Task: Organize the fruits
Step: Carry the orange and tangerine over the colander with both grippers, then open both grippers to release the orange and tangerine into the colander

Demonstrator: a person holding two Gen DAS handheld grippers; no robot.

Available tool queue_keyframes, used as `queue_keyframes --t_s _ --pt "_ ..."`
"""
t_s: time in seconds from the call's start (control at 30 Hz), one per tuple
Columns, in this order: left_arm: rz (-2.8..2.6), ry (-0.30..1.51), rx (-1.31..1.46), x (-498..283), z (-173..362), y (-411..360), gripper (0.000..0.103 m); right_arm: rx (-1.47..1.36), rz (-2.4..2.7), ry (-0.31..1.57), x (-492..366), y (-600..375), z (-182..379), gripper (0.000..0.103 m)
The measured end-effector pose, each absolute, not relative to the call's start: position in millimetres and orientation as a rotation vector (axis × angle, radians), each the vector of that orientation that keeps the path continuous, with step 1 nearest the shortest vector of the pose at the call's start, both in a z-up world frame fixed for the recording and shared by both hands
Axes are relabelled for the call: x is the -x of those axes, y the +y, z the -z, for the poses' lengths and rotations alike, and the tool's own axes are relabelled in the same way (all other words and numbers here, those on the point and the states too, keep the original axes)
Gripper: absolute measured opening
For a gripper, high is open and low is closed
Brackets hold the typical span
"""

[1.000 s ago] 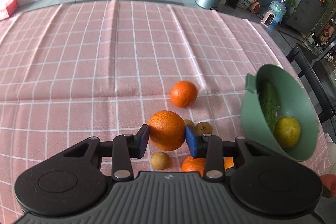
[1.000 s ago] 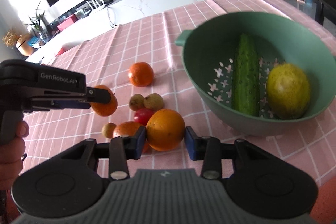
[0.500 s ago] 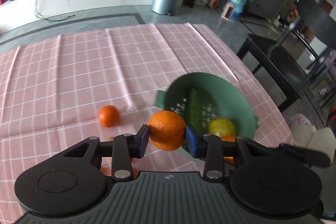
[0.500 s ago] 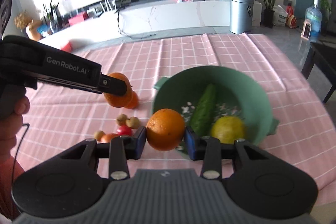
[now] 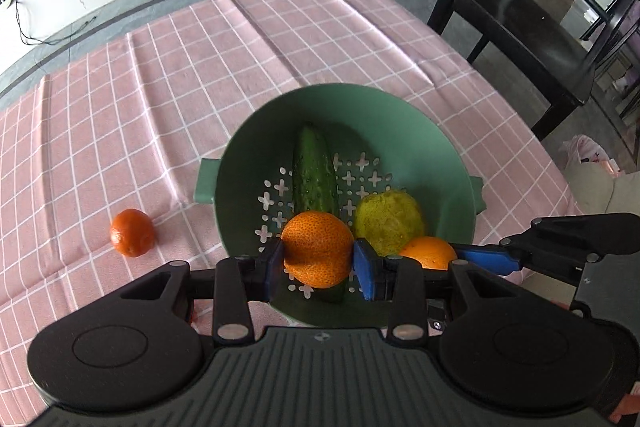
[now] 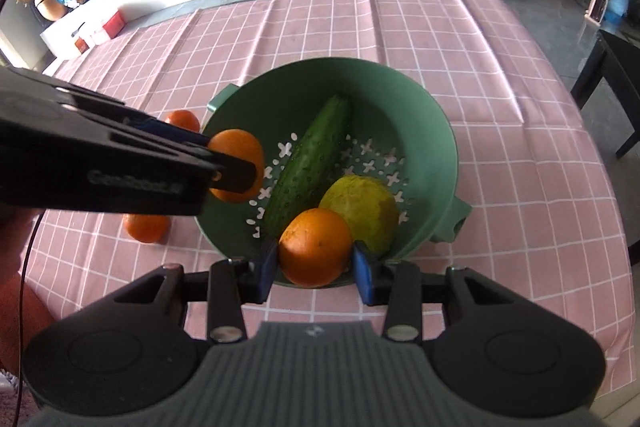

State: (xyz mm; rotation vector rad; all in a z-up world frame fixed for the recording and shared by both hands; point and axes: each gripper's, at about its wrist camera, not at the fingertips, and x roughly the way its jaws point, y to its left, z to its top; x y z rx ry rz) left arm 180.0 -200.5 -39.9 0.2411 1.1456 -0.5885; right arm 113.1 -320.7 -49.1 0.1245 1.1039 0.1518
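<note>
My left gripper (image 5: 318,263) is shut on a dimpled orange (image 5: 318,247) and hangs over the near left part of the green colander (image 5: 348,91). My right gripper (image 6: 316,263) is shut on a smoother orange (image 6: 315,245) above the colander's (image 6: 400,83) near rim. Inside the colander lie a cucumber (image 5: 314,171) and a yellow-green round fruit (image 5: 390,221). In the right wrist view the left gripper (image 6: 236,169) reaches in from the left with its orange (image 6: 240,153). In the left wrist view the right gripper's orange (image 5: 428,251) shows at the right.
One loose orange (image 5: 133,233) lies on the pink checked tablecloth (image 5: 120,107) left of the colander; the right wrist view shows two, one (image 6: 182,119) behind the left gripper and another orange (image 6: 146,227) under it. A black table (image 5: 520,27) stands past the cloth's right edge.
Both grippers have carried their oranges from the fruit pile on the cloth to the right and up, over the colander. The grips have not changed.
</note>
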Motion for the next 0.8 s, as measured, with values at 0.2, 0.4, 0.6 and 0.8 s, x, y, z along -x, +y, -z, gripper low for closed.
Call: queue_keyframes --t_s 0.2,0.4,0.6,0.8 --pt "0.572 1.188 -0.288 -188 57 -208 0.043 -0.106 -0.198 1.152 -124 -316 62 0.037" --pt "0.562 1.219 -0.3 -192 70 -208 0.043 -0.109 -0.216 1.17 -130 -317 71 0.037" --pt "0.555 1.226 -0.261 -199 73 -202 0.044 -0.1 -0.228 1.169 -130 -315 75 0.039" --pt "0.538 1.22 -0.229 -201 71 -195 0.057 -0.109 -0.219 1.161 -128 -316 71 0.044"
